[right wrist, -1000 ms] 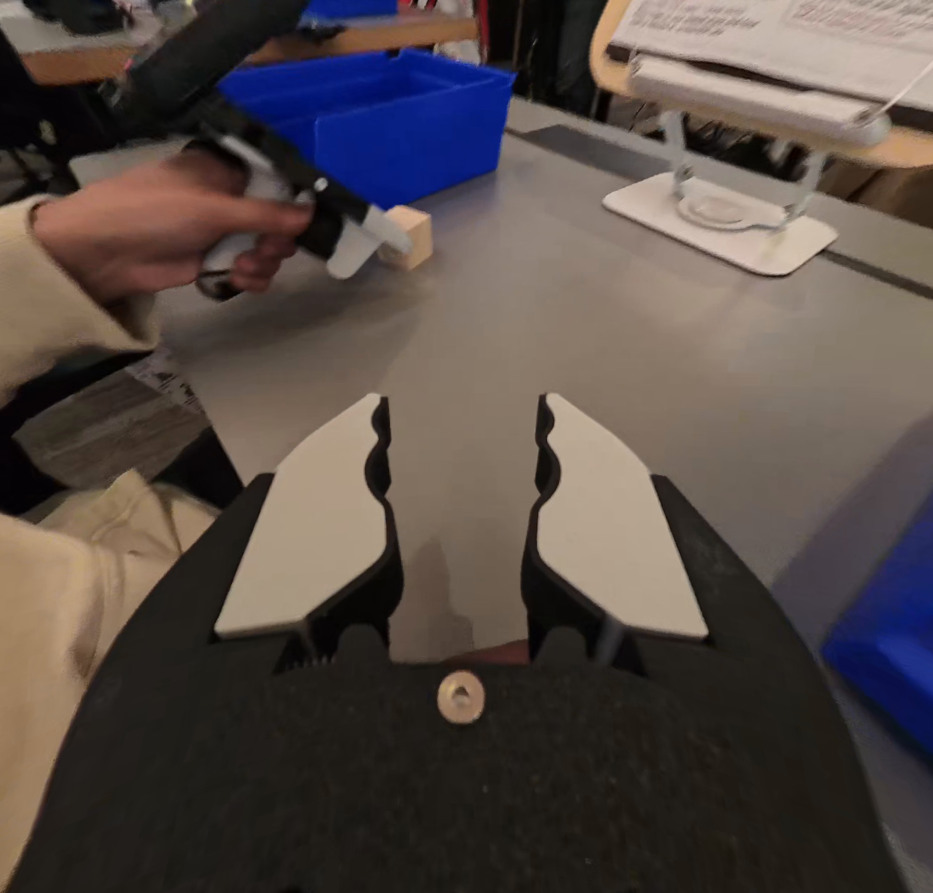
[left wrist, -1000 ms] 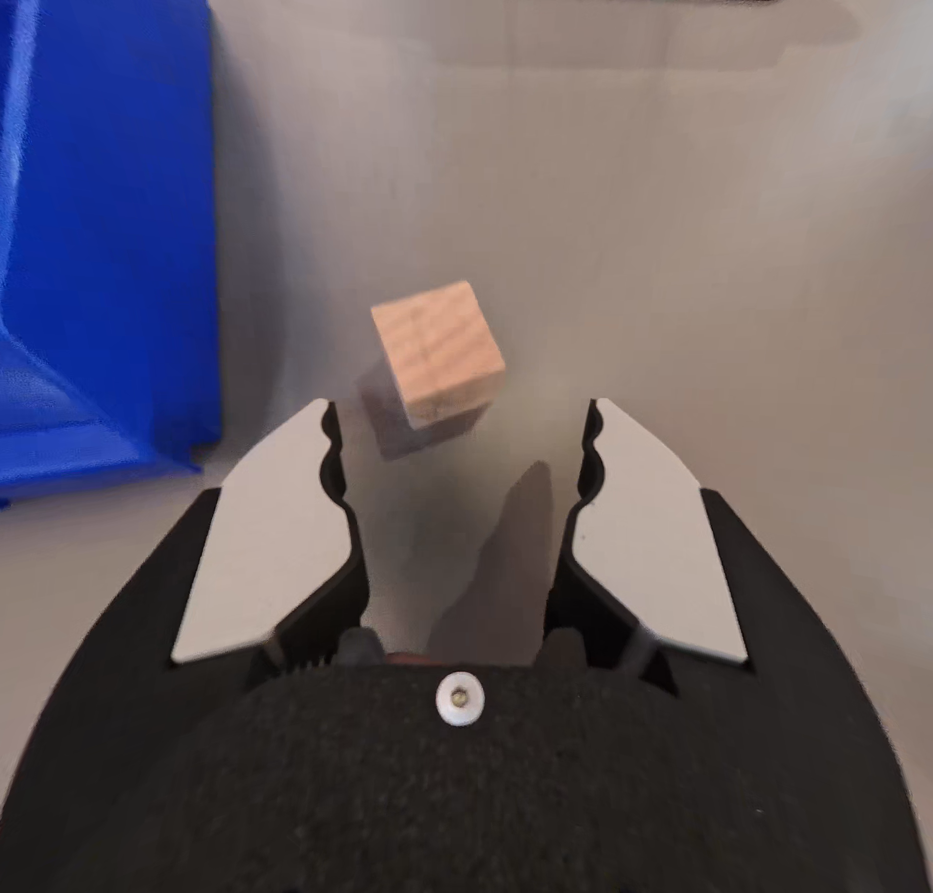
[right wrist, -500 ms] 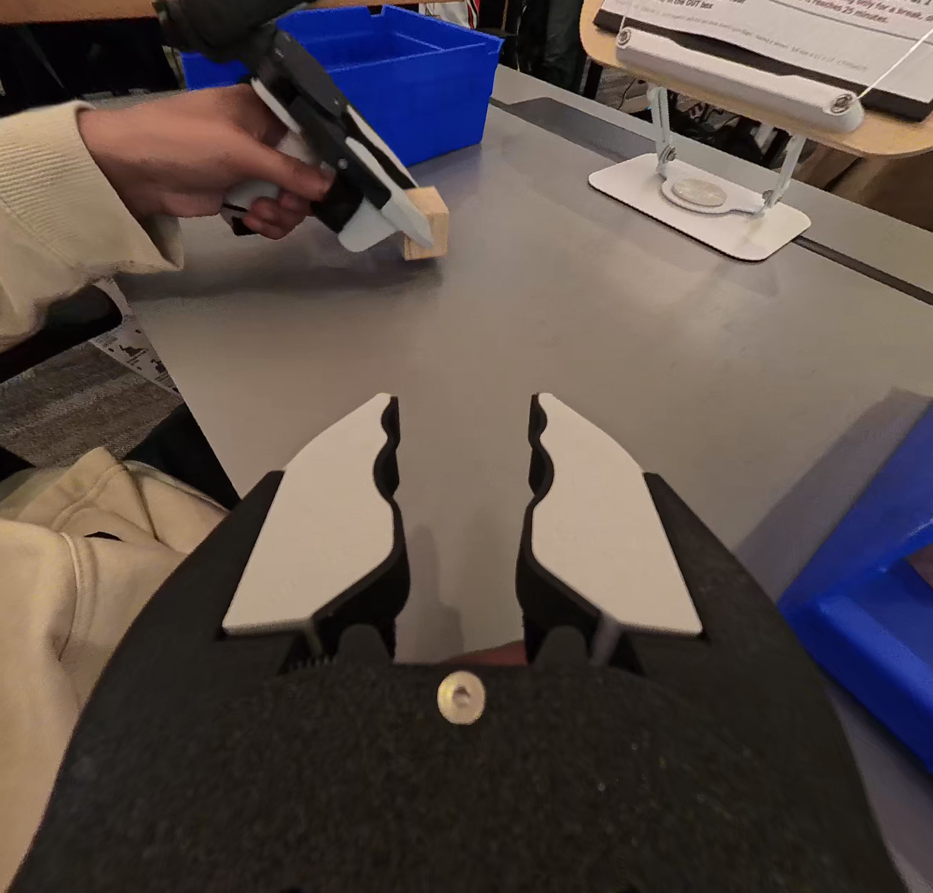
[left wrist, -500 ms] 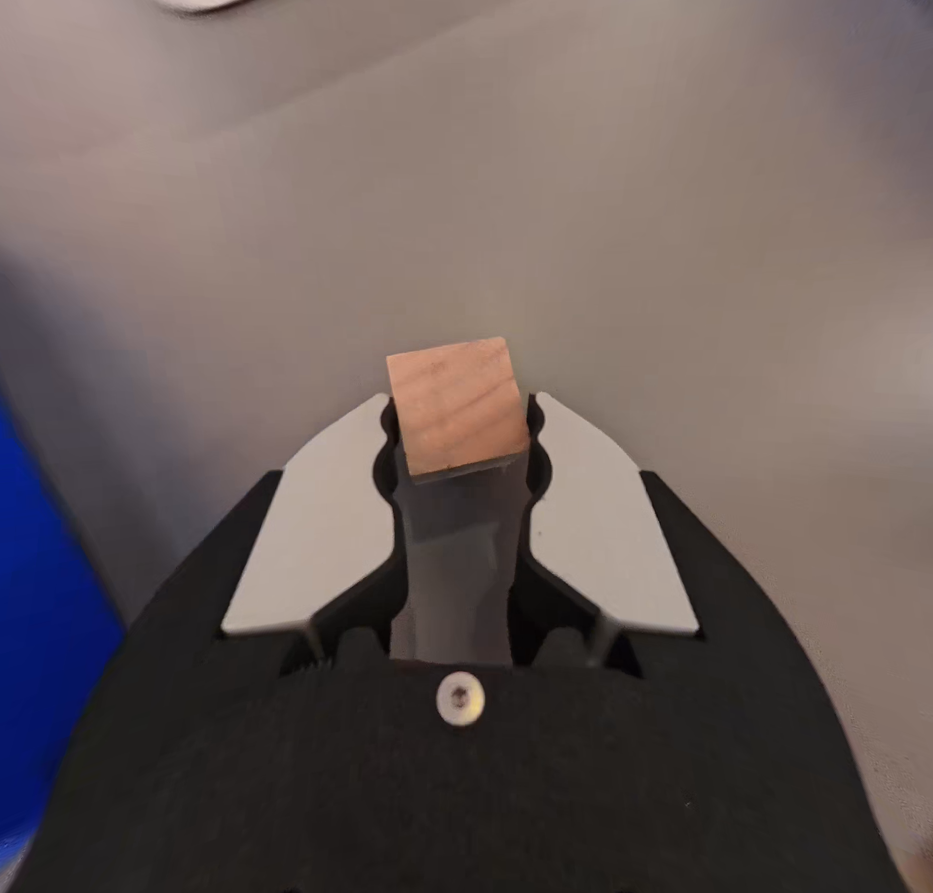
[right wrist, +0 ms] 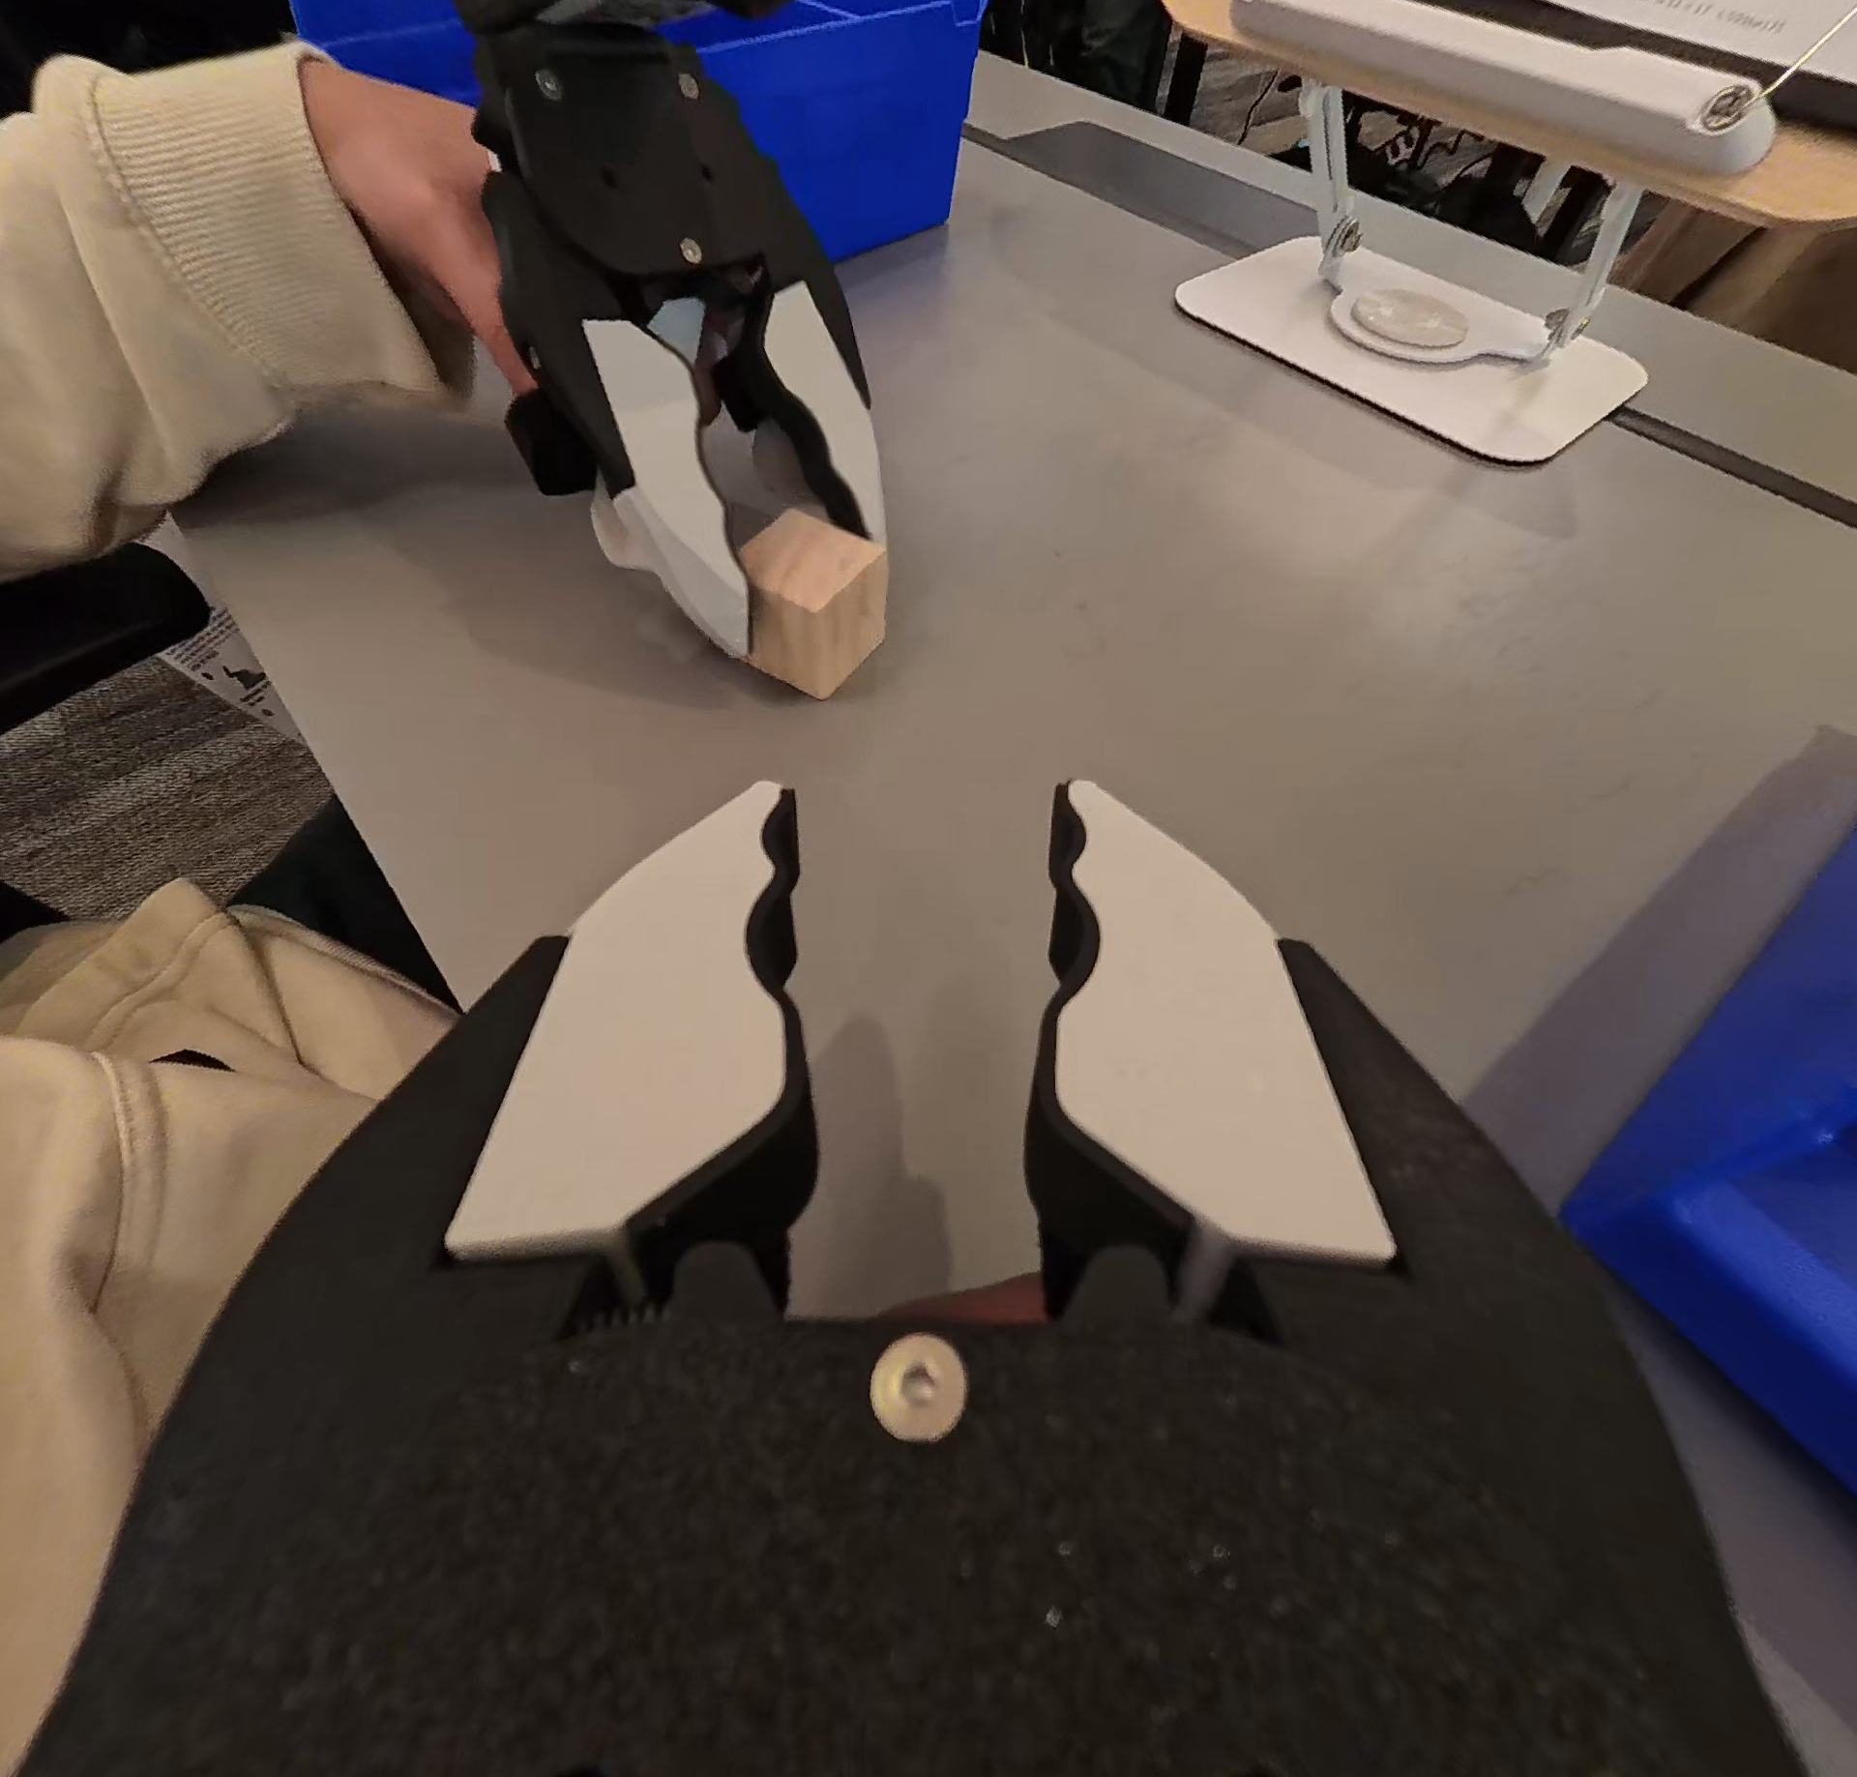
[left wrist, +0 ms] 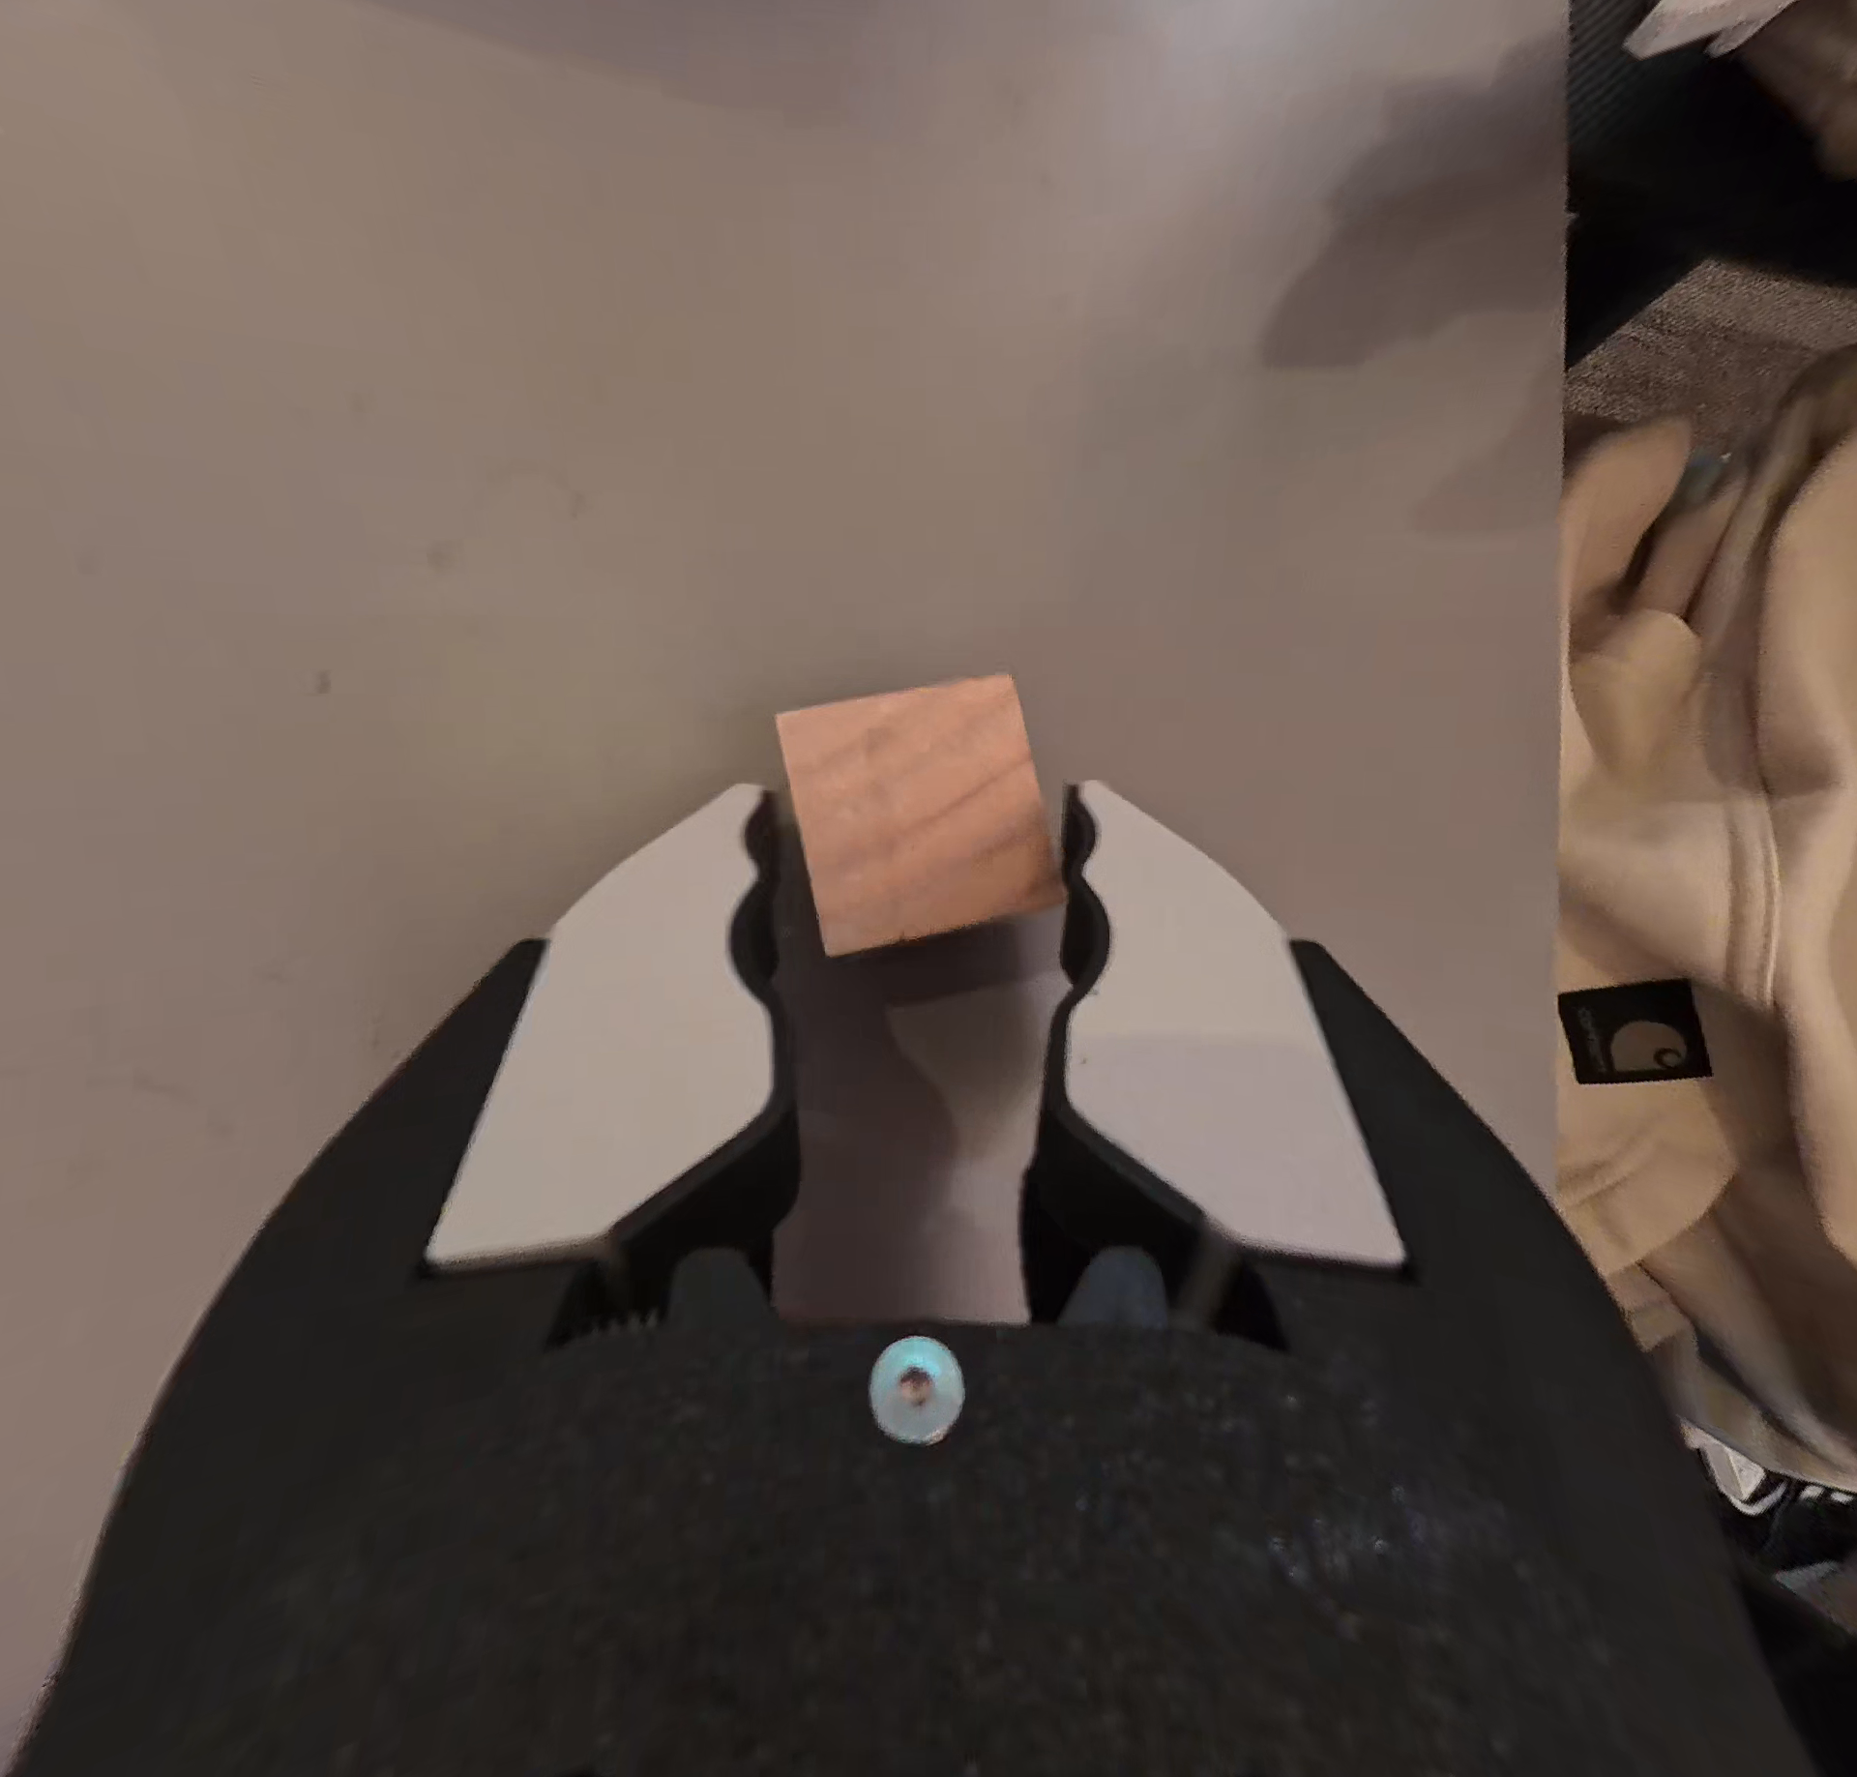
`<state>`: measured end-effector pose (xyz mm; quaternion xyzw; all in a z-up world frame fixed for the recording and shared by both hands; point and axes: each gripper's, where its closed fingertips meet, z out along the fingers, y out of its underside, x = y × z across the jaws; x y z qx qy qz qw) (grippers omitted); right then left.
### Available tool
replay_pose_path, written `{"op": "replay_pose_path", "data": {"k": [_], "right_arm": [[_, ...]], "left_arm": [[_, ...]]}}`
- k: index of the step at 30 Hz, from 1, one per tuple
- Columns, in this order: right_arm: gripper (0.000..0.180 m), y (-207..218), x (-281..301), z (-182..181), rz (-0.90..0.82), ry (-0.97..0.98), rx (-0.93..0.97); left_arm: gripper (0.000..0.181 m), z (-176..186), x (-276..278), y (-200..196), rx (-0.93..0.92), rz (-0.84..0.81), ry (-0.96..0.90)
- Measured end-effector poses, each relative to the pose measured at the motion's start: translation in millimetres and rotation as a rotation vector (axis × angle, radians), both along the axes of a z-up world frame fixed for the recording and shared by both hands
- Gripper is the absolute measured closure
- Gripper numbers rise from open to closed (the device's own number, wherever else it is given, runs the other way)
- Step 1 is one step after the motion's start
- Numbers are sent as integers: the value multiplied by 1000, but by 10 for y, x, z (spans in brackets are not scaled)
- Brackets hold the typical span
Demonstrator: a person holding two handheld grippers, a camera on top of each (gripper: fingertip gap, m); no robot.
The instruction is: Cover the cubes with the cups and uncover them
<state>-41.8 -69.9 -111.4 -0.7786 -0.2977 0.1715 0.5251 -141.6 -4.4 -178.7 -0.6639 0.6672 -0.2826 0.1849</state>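
A light wooden cube [left wrist: 919, 814] sits between the fingertips of my left gripper [left wrist: 919, 794], which is shut on it. In the right wrist view the left gripper [right wrist: 804, 588] points down at the grey table [right wrist: 1206, 673], with the cube [right wrist: 819, 613] at or just above the surface. A hand in a beige sleeve [right wrist: 201, 271] holds this gripper. My right gripper [right wrist: 924, 794] is open and empty, above the table a short way in front of the cube. No cups are in view.
A blue bin [right wrist: 854, 121] stands behind the left gripper, and another blue bin [right wrist: 1759, 1226] is at the right. A white stand [right wrist: 1407, 362] holding a board is at the back right. The table edge [left wrist: 1563, 623] runs near the person's beige clothing [left wrist: 1708, 824].
My left gripper closed on the cube, then carried it from beside the far blue bin toward the right gripper and the table's near edge. The right gripper stayed open and nearly still.
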Motion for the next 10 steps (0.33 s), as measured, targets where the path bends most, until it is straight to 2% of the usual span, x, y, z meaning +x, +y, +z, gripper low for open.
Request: {"op": "replay_pose_path", "data": {"k": [1, 2, 6, 10], "right_arm": [[131, 3, -7, -9, 1, 4, -5], [131, 2, -18, -23, 8, 3, -13], [123, -9, -94, -114, 82, -68, -44], [120, 96, -267, -114, 245, -383, 7]], "left_arm": [[109, 13, -13, 12, 15, 14, -2], [96, 43, -38, 20, 30, 36, -13], [98, 236, -280, -50, 98, 221, -125], [105, 271, -675, -87, 158, 632, -226]]}}
